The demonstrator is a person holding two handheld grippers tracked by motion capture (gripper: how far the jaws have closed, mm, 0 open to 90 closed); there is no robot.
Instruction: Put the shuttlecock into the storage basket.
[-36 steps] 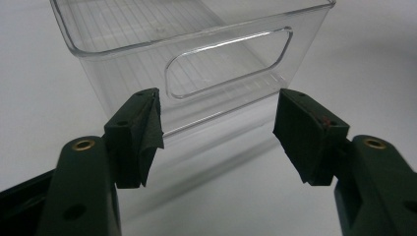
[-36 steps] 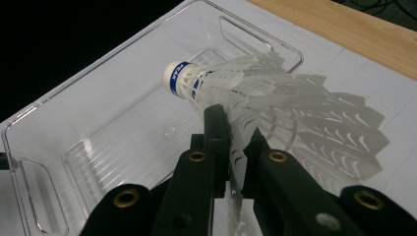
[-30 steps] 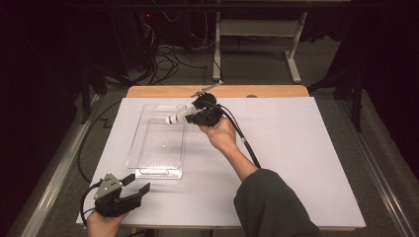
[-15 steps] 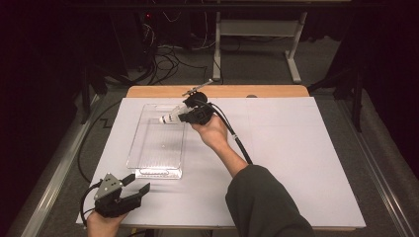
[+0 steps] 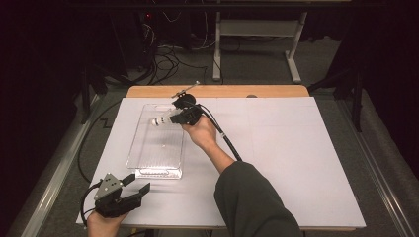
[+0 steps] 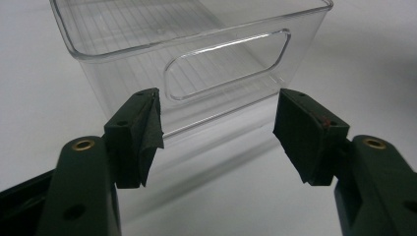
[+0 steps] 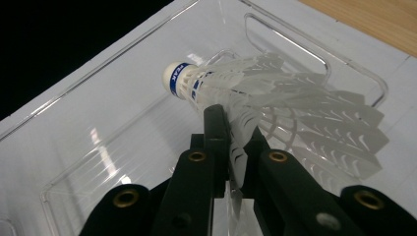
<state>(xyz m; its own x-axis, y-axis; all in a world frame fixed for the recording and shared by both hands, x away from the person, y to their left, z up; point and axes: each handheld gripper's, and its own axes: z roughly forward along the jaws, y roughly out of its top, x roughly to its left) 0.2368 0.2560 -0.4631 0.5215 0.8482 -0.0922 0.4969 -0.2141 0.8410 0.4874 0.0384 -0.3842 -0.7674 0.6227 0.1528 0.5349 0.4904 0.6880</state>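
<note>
Two hand-held grippers work around the clear bin (image 5: 157,143). Over the bin's far end, the right hand-held gripper (image 5: 174,118) pinches a white shuttlecock (image 7: 275,105) by its skirt. Just before the bin's near wall, the left hand-held gripper (image 6: 216,135) rests with jaws spread, holding nothing.

A wooden table (image 5: 217,91) is covered almost edge to edge by a white sheet (image 5: 296,158), leaving a strip of bare wood along the far edge. A clear plastic tray (image 5: 157,168) lies directly on the sheet, left of the middle, its long side running from near to far. The sheet to the right of the tray is bare.
</note>
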